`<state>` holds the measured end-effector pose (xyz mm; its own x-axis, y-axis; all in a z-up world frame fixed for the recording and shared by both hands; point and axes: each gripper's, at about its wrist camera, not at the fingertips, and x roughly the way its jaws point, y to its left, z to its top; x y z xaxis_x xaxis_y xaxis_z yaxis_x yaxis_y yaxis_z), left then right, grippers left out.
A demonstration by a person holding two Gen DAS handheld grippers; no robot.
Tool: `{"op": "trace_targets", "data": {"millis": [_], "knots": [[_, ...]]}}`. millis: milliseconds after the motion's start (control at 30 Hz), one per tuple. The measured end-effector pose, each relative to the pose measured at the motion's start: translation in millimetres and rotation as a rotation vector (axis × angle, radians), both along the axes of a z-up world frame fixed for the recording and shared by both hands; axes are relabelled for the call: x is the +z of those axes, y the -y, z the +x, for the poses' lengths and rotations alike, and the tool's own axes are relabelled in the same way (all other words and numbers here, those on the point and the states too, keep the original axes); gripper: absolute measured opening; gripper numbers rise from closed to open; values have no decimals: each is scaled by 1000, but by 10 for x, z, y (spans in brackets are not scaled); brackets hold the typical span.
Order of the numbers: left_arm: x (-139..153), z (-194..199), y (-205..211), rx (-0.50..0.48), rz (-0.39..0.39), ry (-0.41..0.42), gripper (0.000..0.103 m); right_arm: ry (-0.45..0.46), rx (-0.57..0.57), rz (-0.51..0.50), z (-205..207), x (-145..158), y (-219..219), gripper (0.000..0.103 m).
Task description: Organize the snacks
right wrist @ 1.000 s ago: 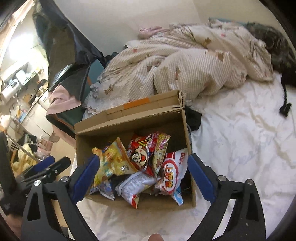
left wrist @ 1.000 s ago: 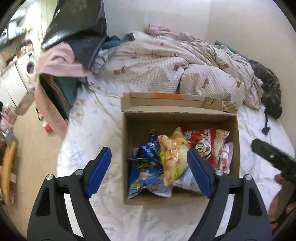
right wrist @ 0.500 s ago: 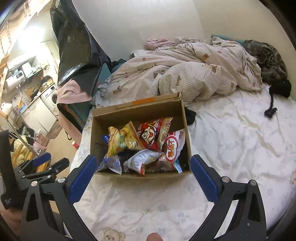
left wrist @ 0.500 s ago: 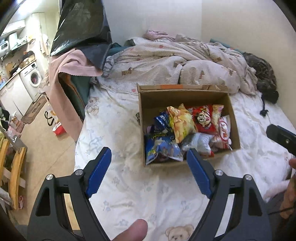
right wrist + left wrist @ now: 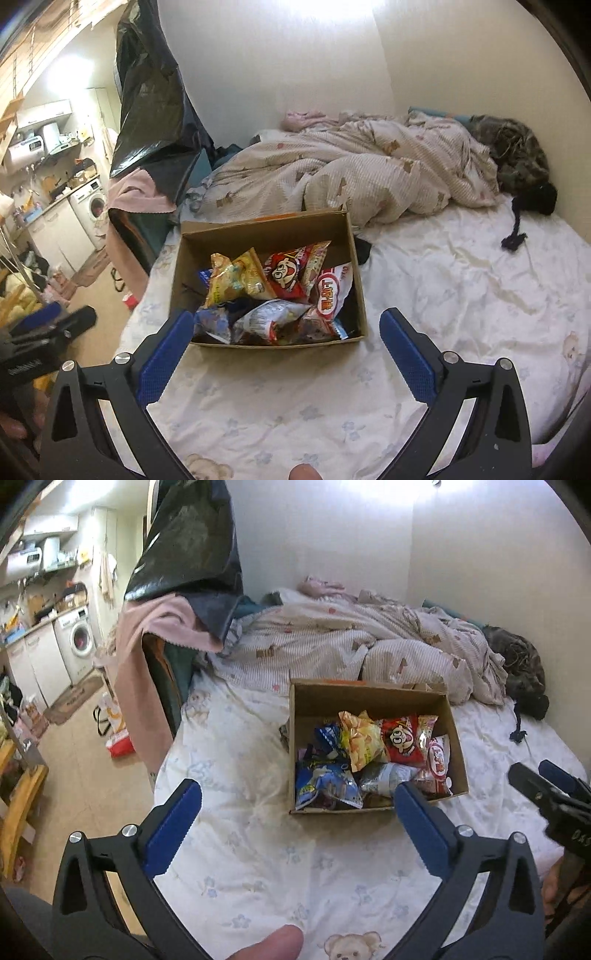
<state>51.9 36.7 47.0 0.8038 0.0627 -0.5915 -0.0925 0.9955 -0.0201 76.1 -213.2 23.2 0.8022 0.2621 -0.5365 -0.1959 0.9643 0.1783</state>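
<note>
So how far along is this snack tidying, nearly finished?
Hard to say. The snack packets all sit in the cardboard box on the bed. The left gripper, jaws opening, and the right gripper hold nothing. The packets lie jumbled, so sorting may remain.

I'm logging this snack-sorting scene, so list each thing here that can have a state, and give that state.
Brown cardboard box: open-topped, on the bed, holding snacks.
Yellow snack bag: sealed, lying on top of the pile.
Red snack bag with a cartoon face: sealed, leaning in the box.
Left gripper: jaws opening, nothing between them.
Right gripper: open, empty.
Beige checked quilt: crumpled behind the box.
White washing machine: door closed.
</note>
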Motion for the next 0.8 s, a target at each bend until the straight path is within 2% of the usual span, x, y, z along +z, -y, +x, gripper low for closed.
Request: {"op": "trace_targets", "data": {"millis": [100,167,267,467,800], "knots": [[11,-43,9,41,23,46,103,24,-8,-33,12,-36,-80,103],[22,-74,5,60,29,79,103,0,11,-33,50,-71,-127,103],[-25,-46,25,30,28,44,103,-23,18,-27,59,-101,-156,103],[-129,5,23,24,4,-15,103,3,25,-83,11,-114,-240,103],[-163,-1,54,13,15,-20,103,-16,0,-82,37,-149,-201,103]]}}
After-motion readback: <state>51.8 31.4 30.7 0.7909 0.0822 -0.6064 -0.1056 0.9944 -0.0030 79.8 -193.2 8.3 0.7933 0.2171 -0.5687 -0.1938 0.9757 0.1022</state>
